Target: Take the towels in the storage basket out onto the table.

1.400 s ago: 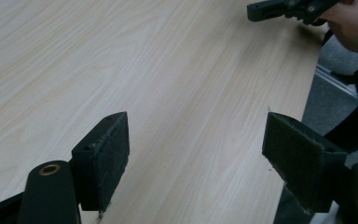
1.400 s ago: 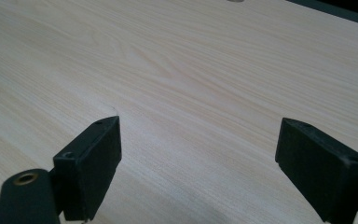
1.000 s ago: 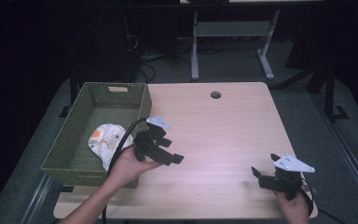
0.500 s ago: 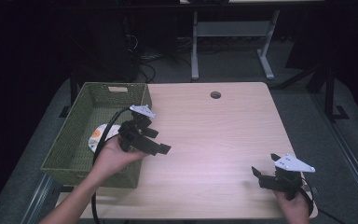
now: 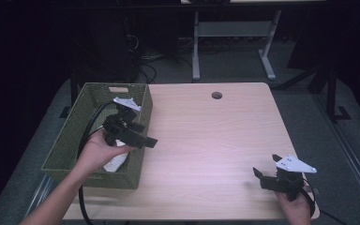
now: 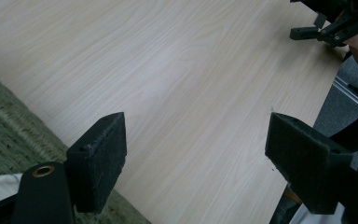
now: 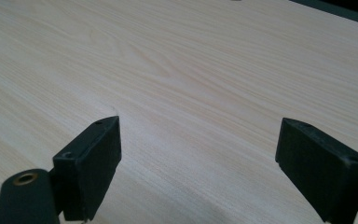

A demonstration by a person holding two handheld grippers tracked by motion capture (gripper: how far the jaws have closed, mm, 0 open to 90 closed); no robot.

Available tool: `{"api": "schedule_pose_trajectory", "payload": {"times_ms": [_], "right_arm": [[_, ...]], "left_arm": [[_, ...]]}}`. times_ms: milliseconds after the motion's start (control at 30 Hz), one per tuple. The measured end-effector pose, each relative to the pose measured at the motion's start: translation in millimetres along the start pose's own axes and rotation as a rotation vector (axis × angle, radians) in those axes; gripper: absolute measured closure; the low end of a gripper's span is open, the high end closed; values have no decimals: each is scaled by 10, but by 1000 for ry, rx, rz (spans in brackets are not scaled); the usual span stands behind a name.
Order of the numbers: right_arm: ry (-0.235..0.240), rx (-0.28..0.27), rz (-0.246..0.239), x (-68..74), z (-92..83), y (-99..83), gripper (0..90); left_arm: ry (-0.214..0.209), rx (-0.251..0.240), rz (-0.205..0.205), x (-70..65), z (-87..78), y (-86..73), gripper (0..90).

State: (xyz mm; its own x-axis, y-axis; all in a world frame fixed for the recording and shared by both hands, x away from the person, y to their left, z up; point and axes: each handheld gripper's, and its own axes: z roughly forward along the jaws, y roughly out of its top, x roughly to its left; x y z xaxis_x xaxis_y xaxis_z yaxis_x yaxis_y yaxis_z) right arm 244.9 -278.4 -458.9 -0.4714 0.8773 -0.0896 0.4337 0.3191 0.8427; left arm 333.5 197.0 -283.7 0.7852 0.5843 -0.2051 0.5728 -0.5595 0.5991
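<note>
The white crumpled cloth item [image 5: 115, 161] lies in the green woven basket [image 5: 75, 136]; your left gripper [image 5: 138, 136], fingers spread and empty, risks snagging the rim.

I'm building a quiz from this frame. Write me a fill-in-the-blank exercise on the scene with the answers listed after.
1. The left gripper hovers over the right wall of the green woven ____.
2. The jaws of the right gripper stand ____, with nothing between them.
3. The white object lies inside the basket, not on the light wooden ____.
4. In the high view, the right gripper sits near the table's front ____ corner.

Missing words: basket; open; table; right
</note>
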Motion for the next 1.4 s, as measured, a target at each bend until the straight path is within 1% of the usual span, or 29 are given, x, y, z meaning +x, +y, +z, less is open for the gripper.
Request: {"api": "schedule_pose_trajectory", "payload": {"times_ms": [33,133,167,233,300,333,367,400,433,500,633,667,700,767,800,833,900,933,1000,1033,1067,1100,1133,1167,1200,1233,1267,1333,1400], "right_arm": [[-2,-1,-2,-6,-5,0,138],[-5,-6,2,-16,-13,-3,138],[-5,-6,2,-16,-13,-3,138],[-5,-5,2,-15,-12,-4,138],[-5,-3,3,-12,-10,-3,138],[-4,0,1,-8,-6,-3,138],[-3,1,3,-4,-5,-2,138],[-3,1,2,-3,-3,-2,138],[-3,1,2,-3,-3,-2,138],[-3,-2,2,-1,-4,-1,138],[-2,-1,1,-3,-6,-2,138],[-2,-2,-2,0,-3,-2,138],[-2,-1,-3,2,-2,-2,138],[-2,3,-3,4,-1,-1,138],[-1,4,-4,5,2,0,138],[-1,3,0,8,3,1,138],[-1,2,-3,7,5,2,138],[-1,4,-1,9,5,1,138],[-1,4,-1,9,5,1,138],[-1,2,-2,8,4,2,138],[-1,2,-2,8,4,2,138],[0,4,0,9,3,1,138],[0,4,-1,9,4,1,138],[1,3,-1,8,4,2,138],[1,3,-1,8,4,2,138],[1,5,0,9,4,1,138],[1,5,0,9,4,1,138],[1,4,-1,11,5,1,138],[1,5,-2,10,8,1,138]], "left_arm": [[9,7,1,21,-21,-10,201],[11,6,-16,92,-69,-47,203],[11,6,-16,92,-69,-47,203],[12,2,-34,161,-120,-79,203],[15,-2,-36,188,-137,-90,204],[14,-4,-53,243,-169,-107,204],[14,-4,-53,243,-169,-107,204],[16,-9,-69,304,-199,-128,205],[16,-9,-69,304,-199,-128,205],[19,-14,-89,402,-236,-167,206],[21,-21,-115,496,-256,-219,209],[24,-29,-138,556,-263,-256,209],[23,-27,-143,590,-268,-274,212],[26,-27,-153,617,-270,-291,216],[41,-17,-167,678,-268,-320,220],[41,-17,-167,678,-268,-320,220],[73,-13,-193,776,-269,-366,207],[78,-12,-202,812,-266,-382,206],[89,-8,-207,844,-262,-398,213],[100,4,-222,910,-248,-432,214],[100,4,-222,910,-248,-432,218],[117,13,-233,966,-233,-460,225],[122,21,-236,997,-227,-473,226],[134,26,-243,1022,-212,-486,229],[134,26,-243,1022,-212,-486,231],[149,44,-259,1086,-187,-516,231],[149,44,-259,1086,-187,-516,231],[181,74,-274,1177,-139,-557,231],[194,88,-287,1231,-111,-579,231]]}}
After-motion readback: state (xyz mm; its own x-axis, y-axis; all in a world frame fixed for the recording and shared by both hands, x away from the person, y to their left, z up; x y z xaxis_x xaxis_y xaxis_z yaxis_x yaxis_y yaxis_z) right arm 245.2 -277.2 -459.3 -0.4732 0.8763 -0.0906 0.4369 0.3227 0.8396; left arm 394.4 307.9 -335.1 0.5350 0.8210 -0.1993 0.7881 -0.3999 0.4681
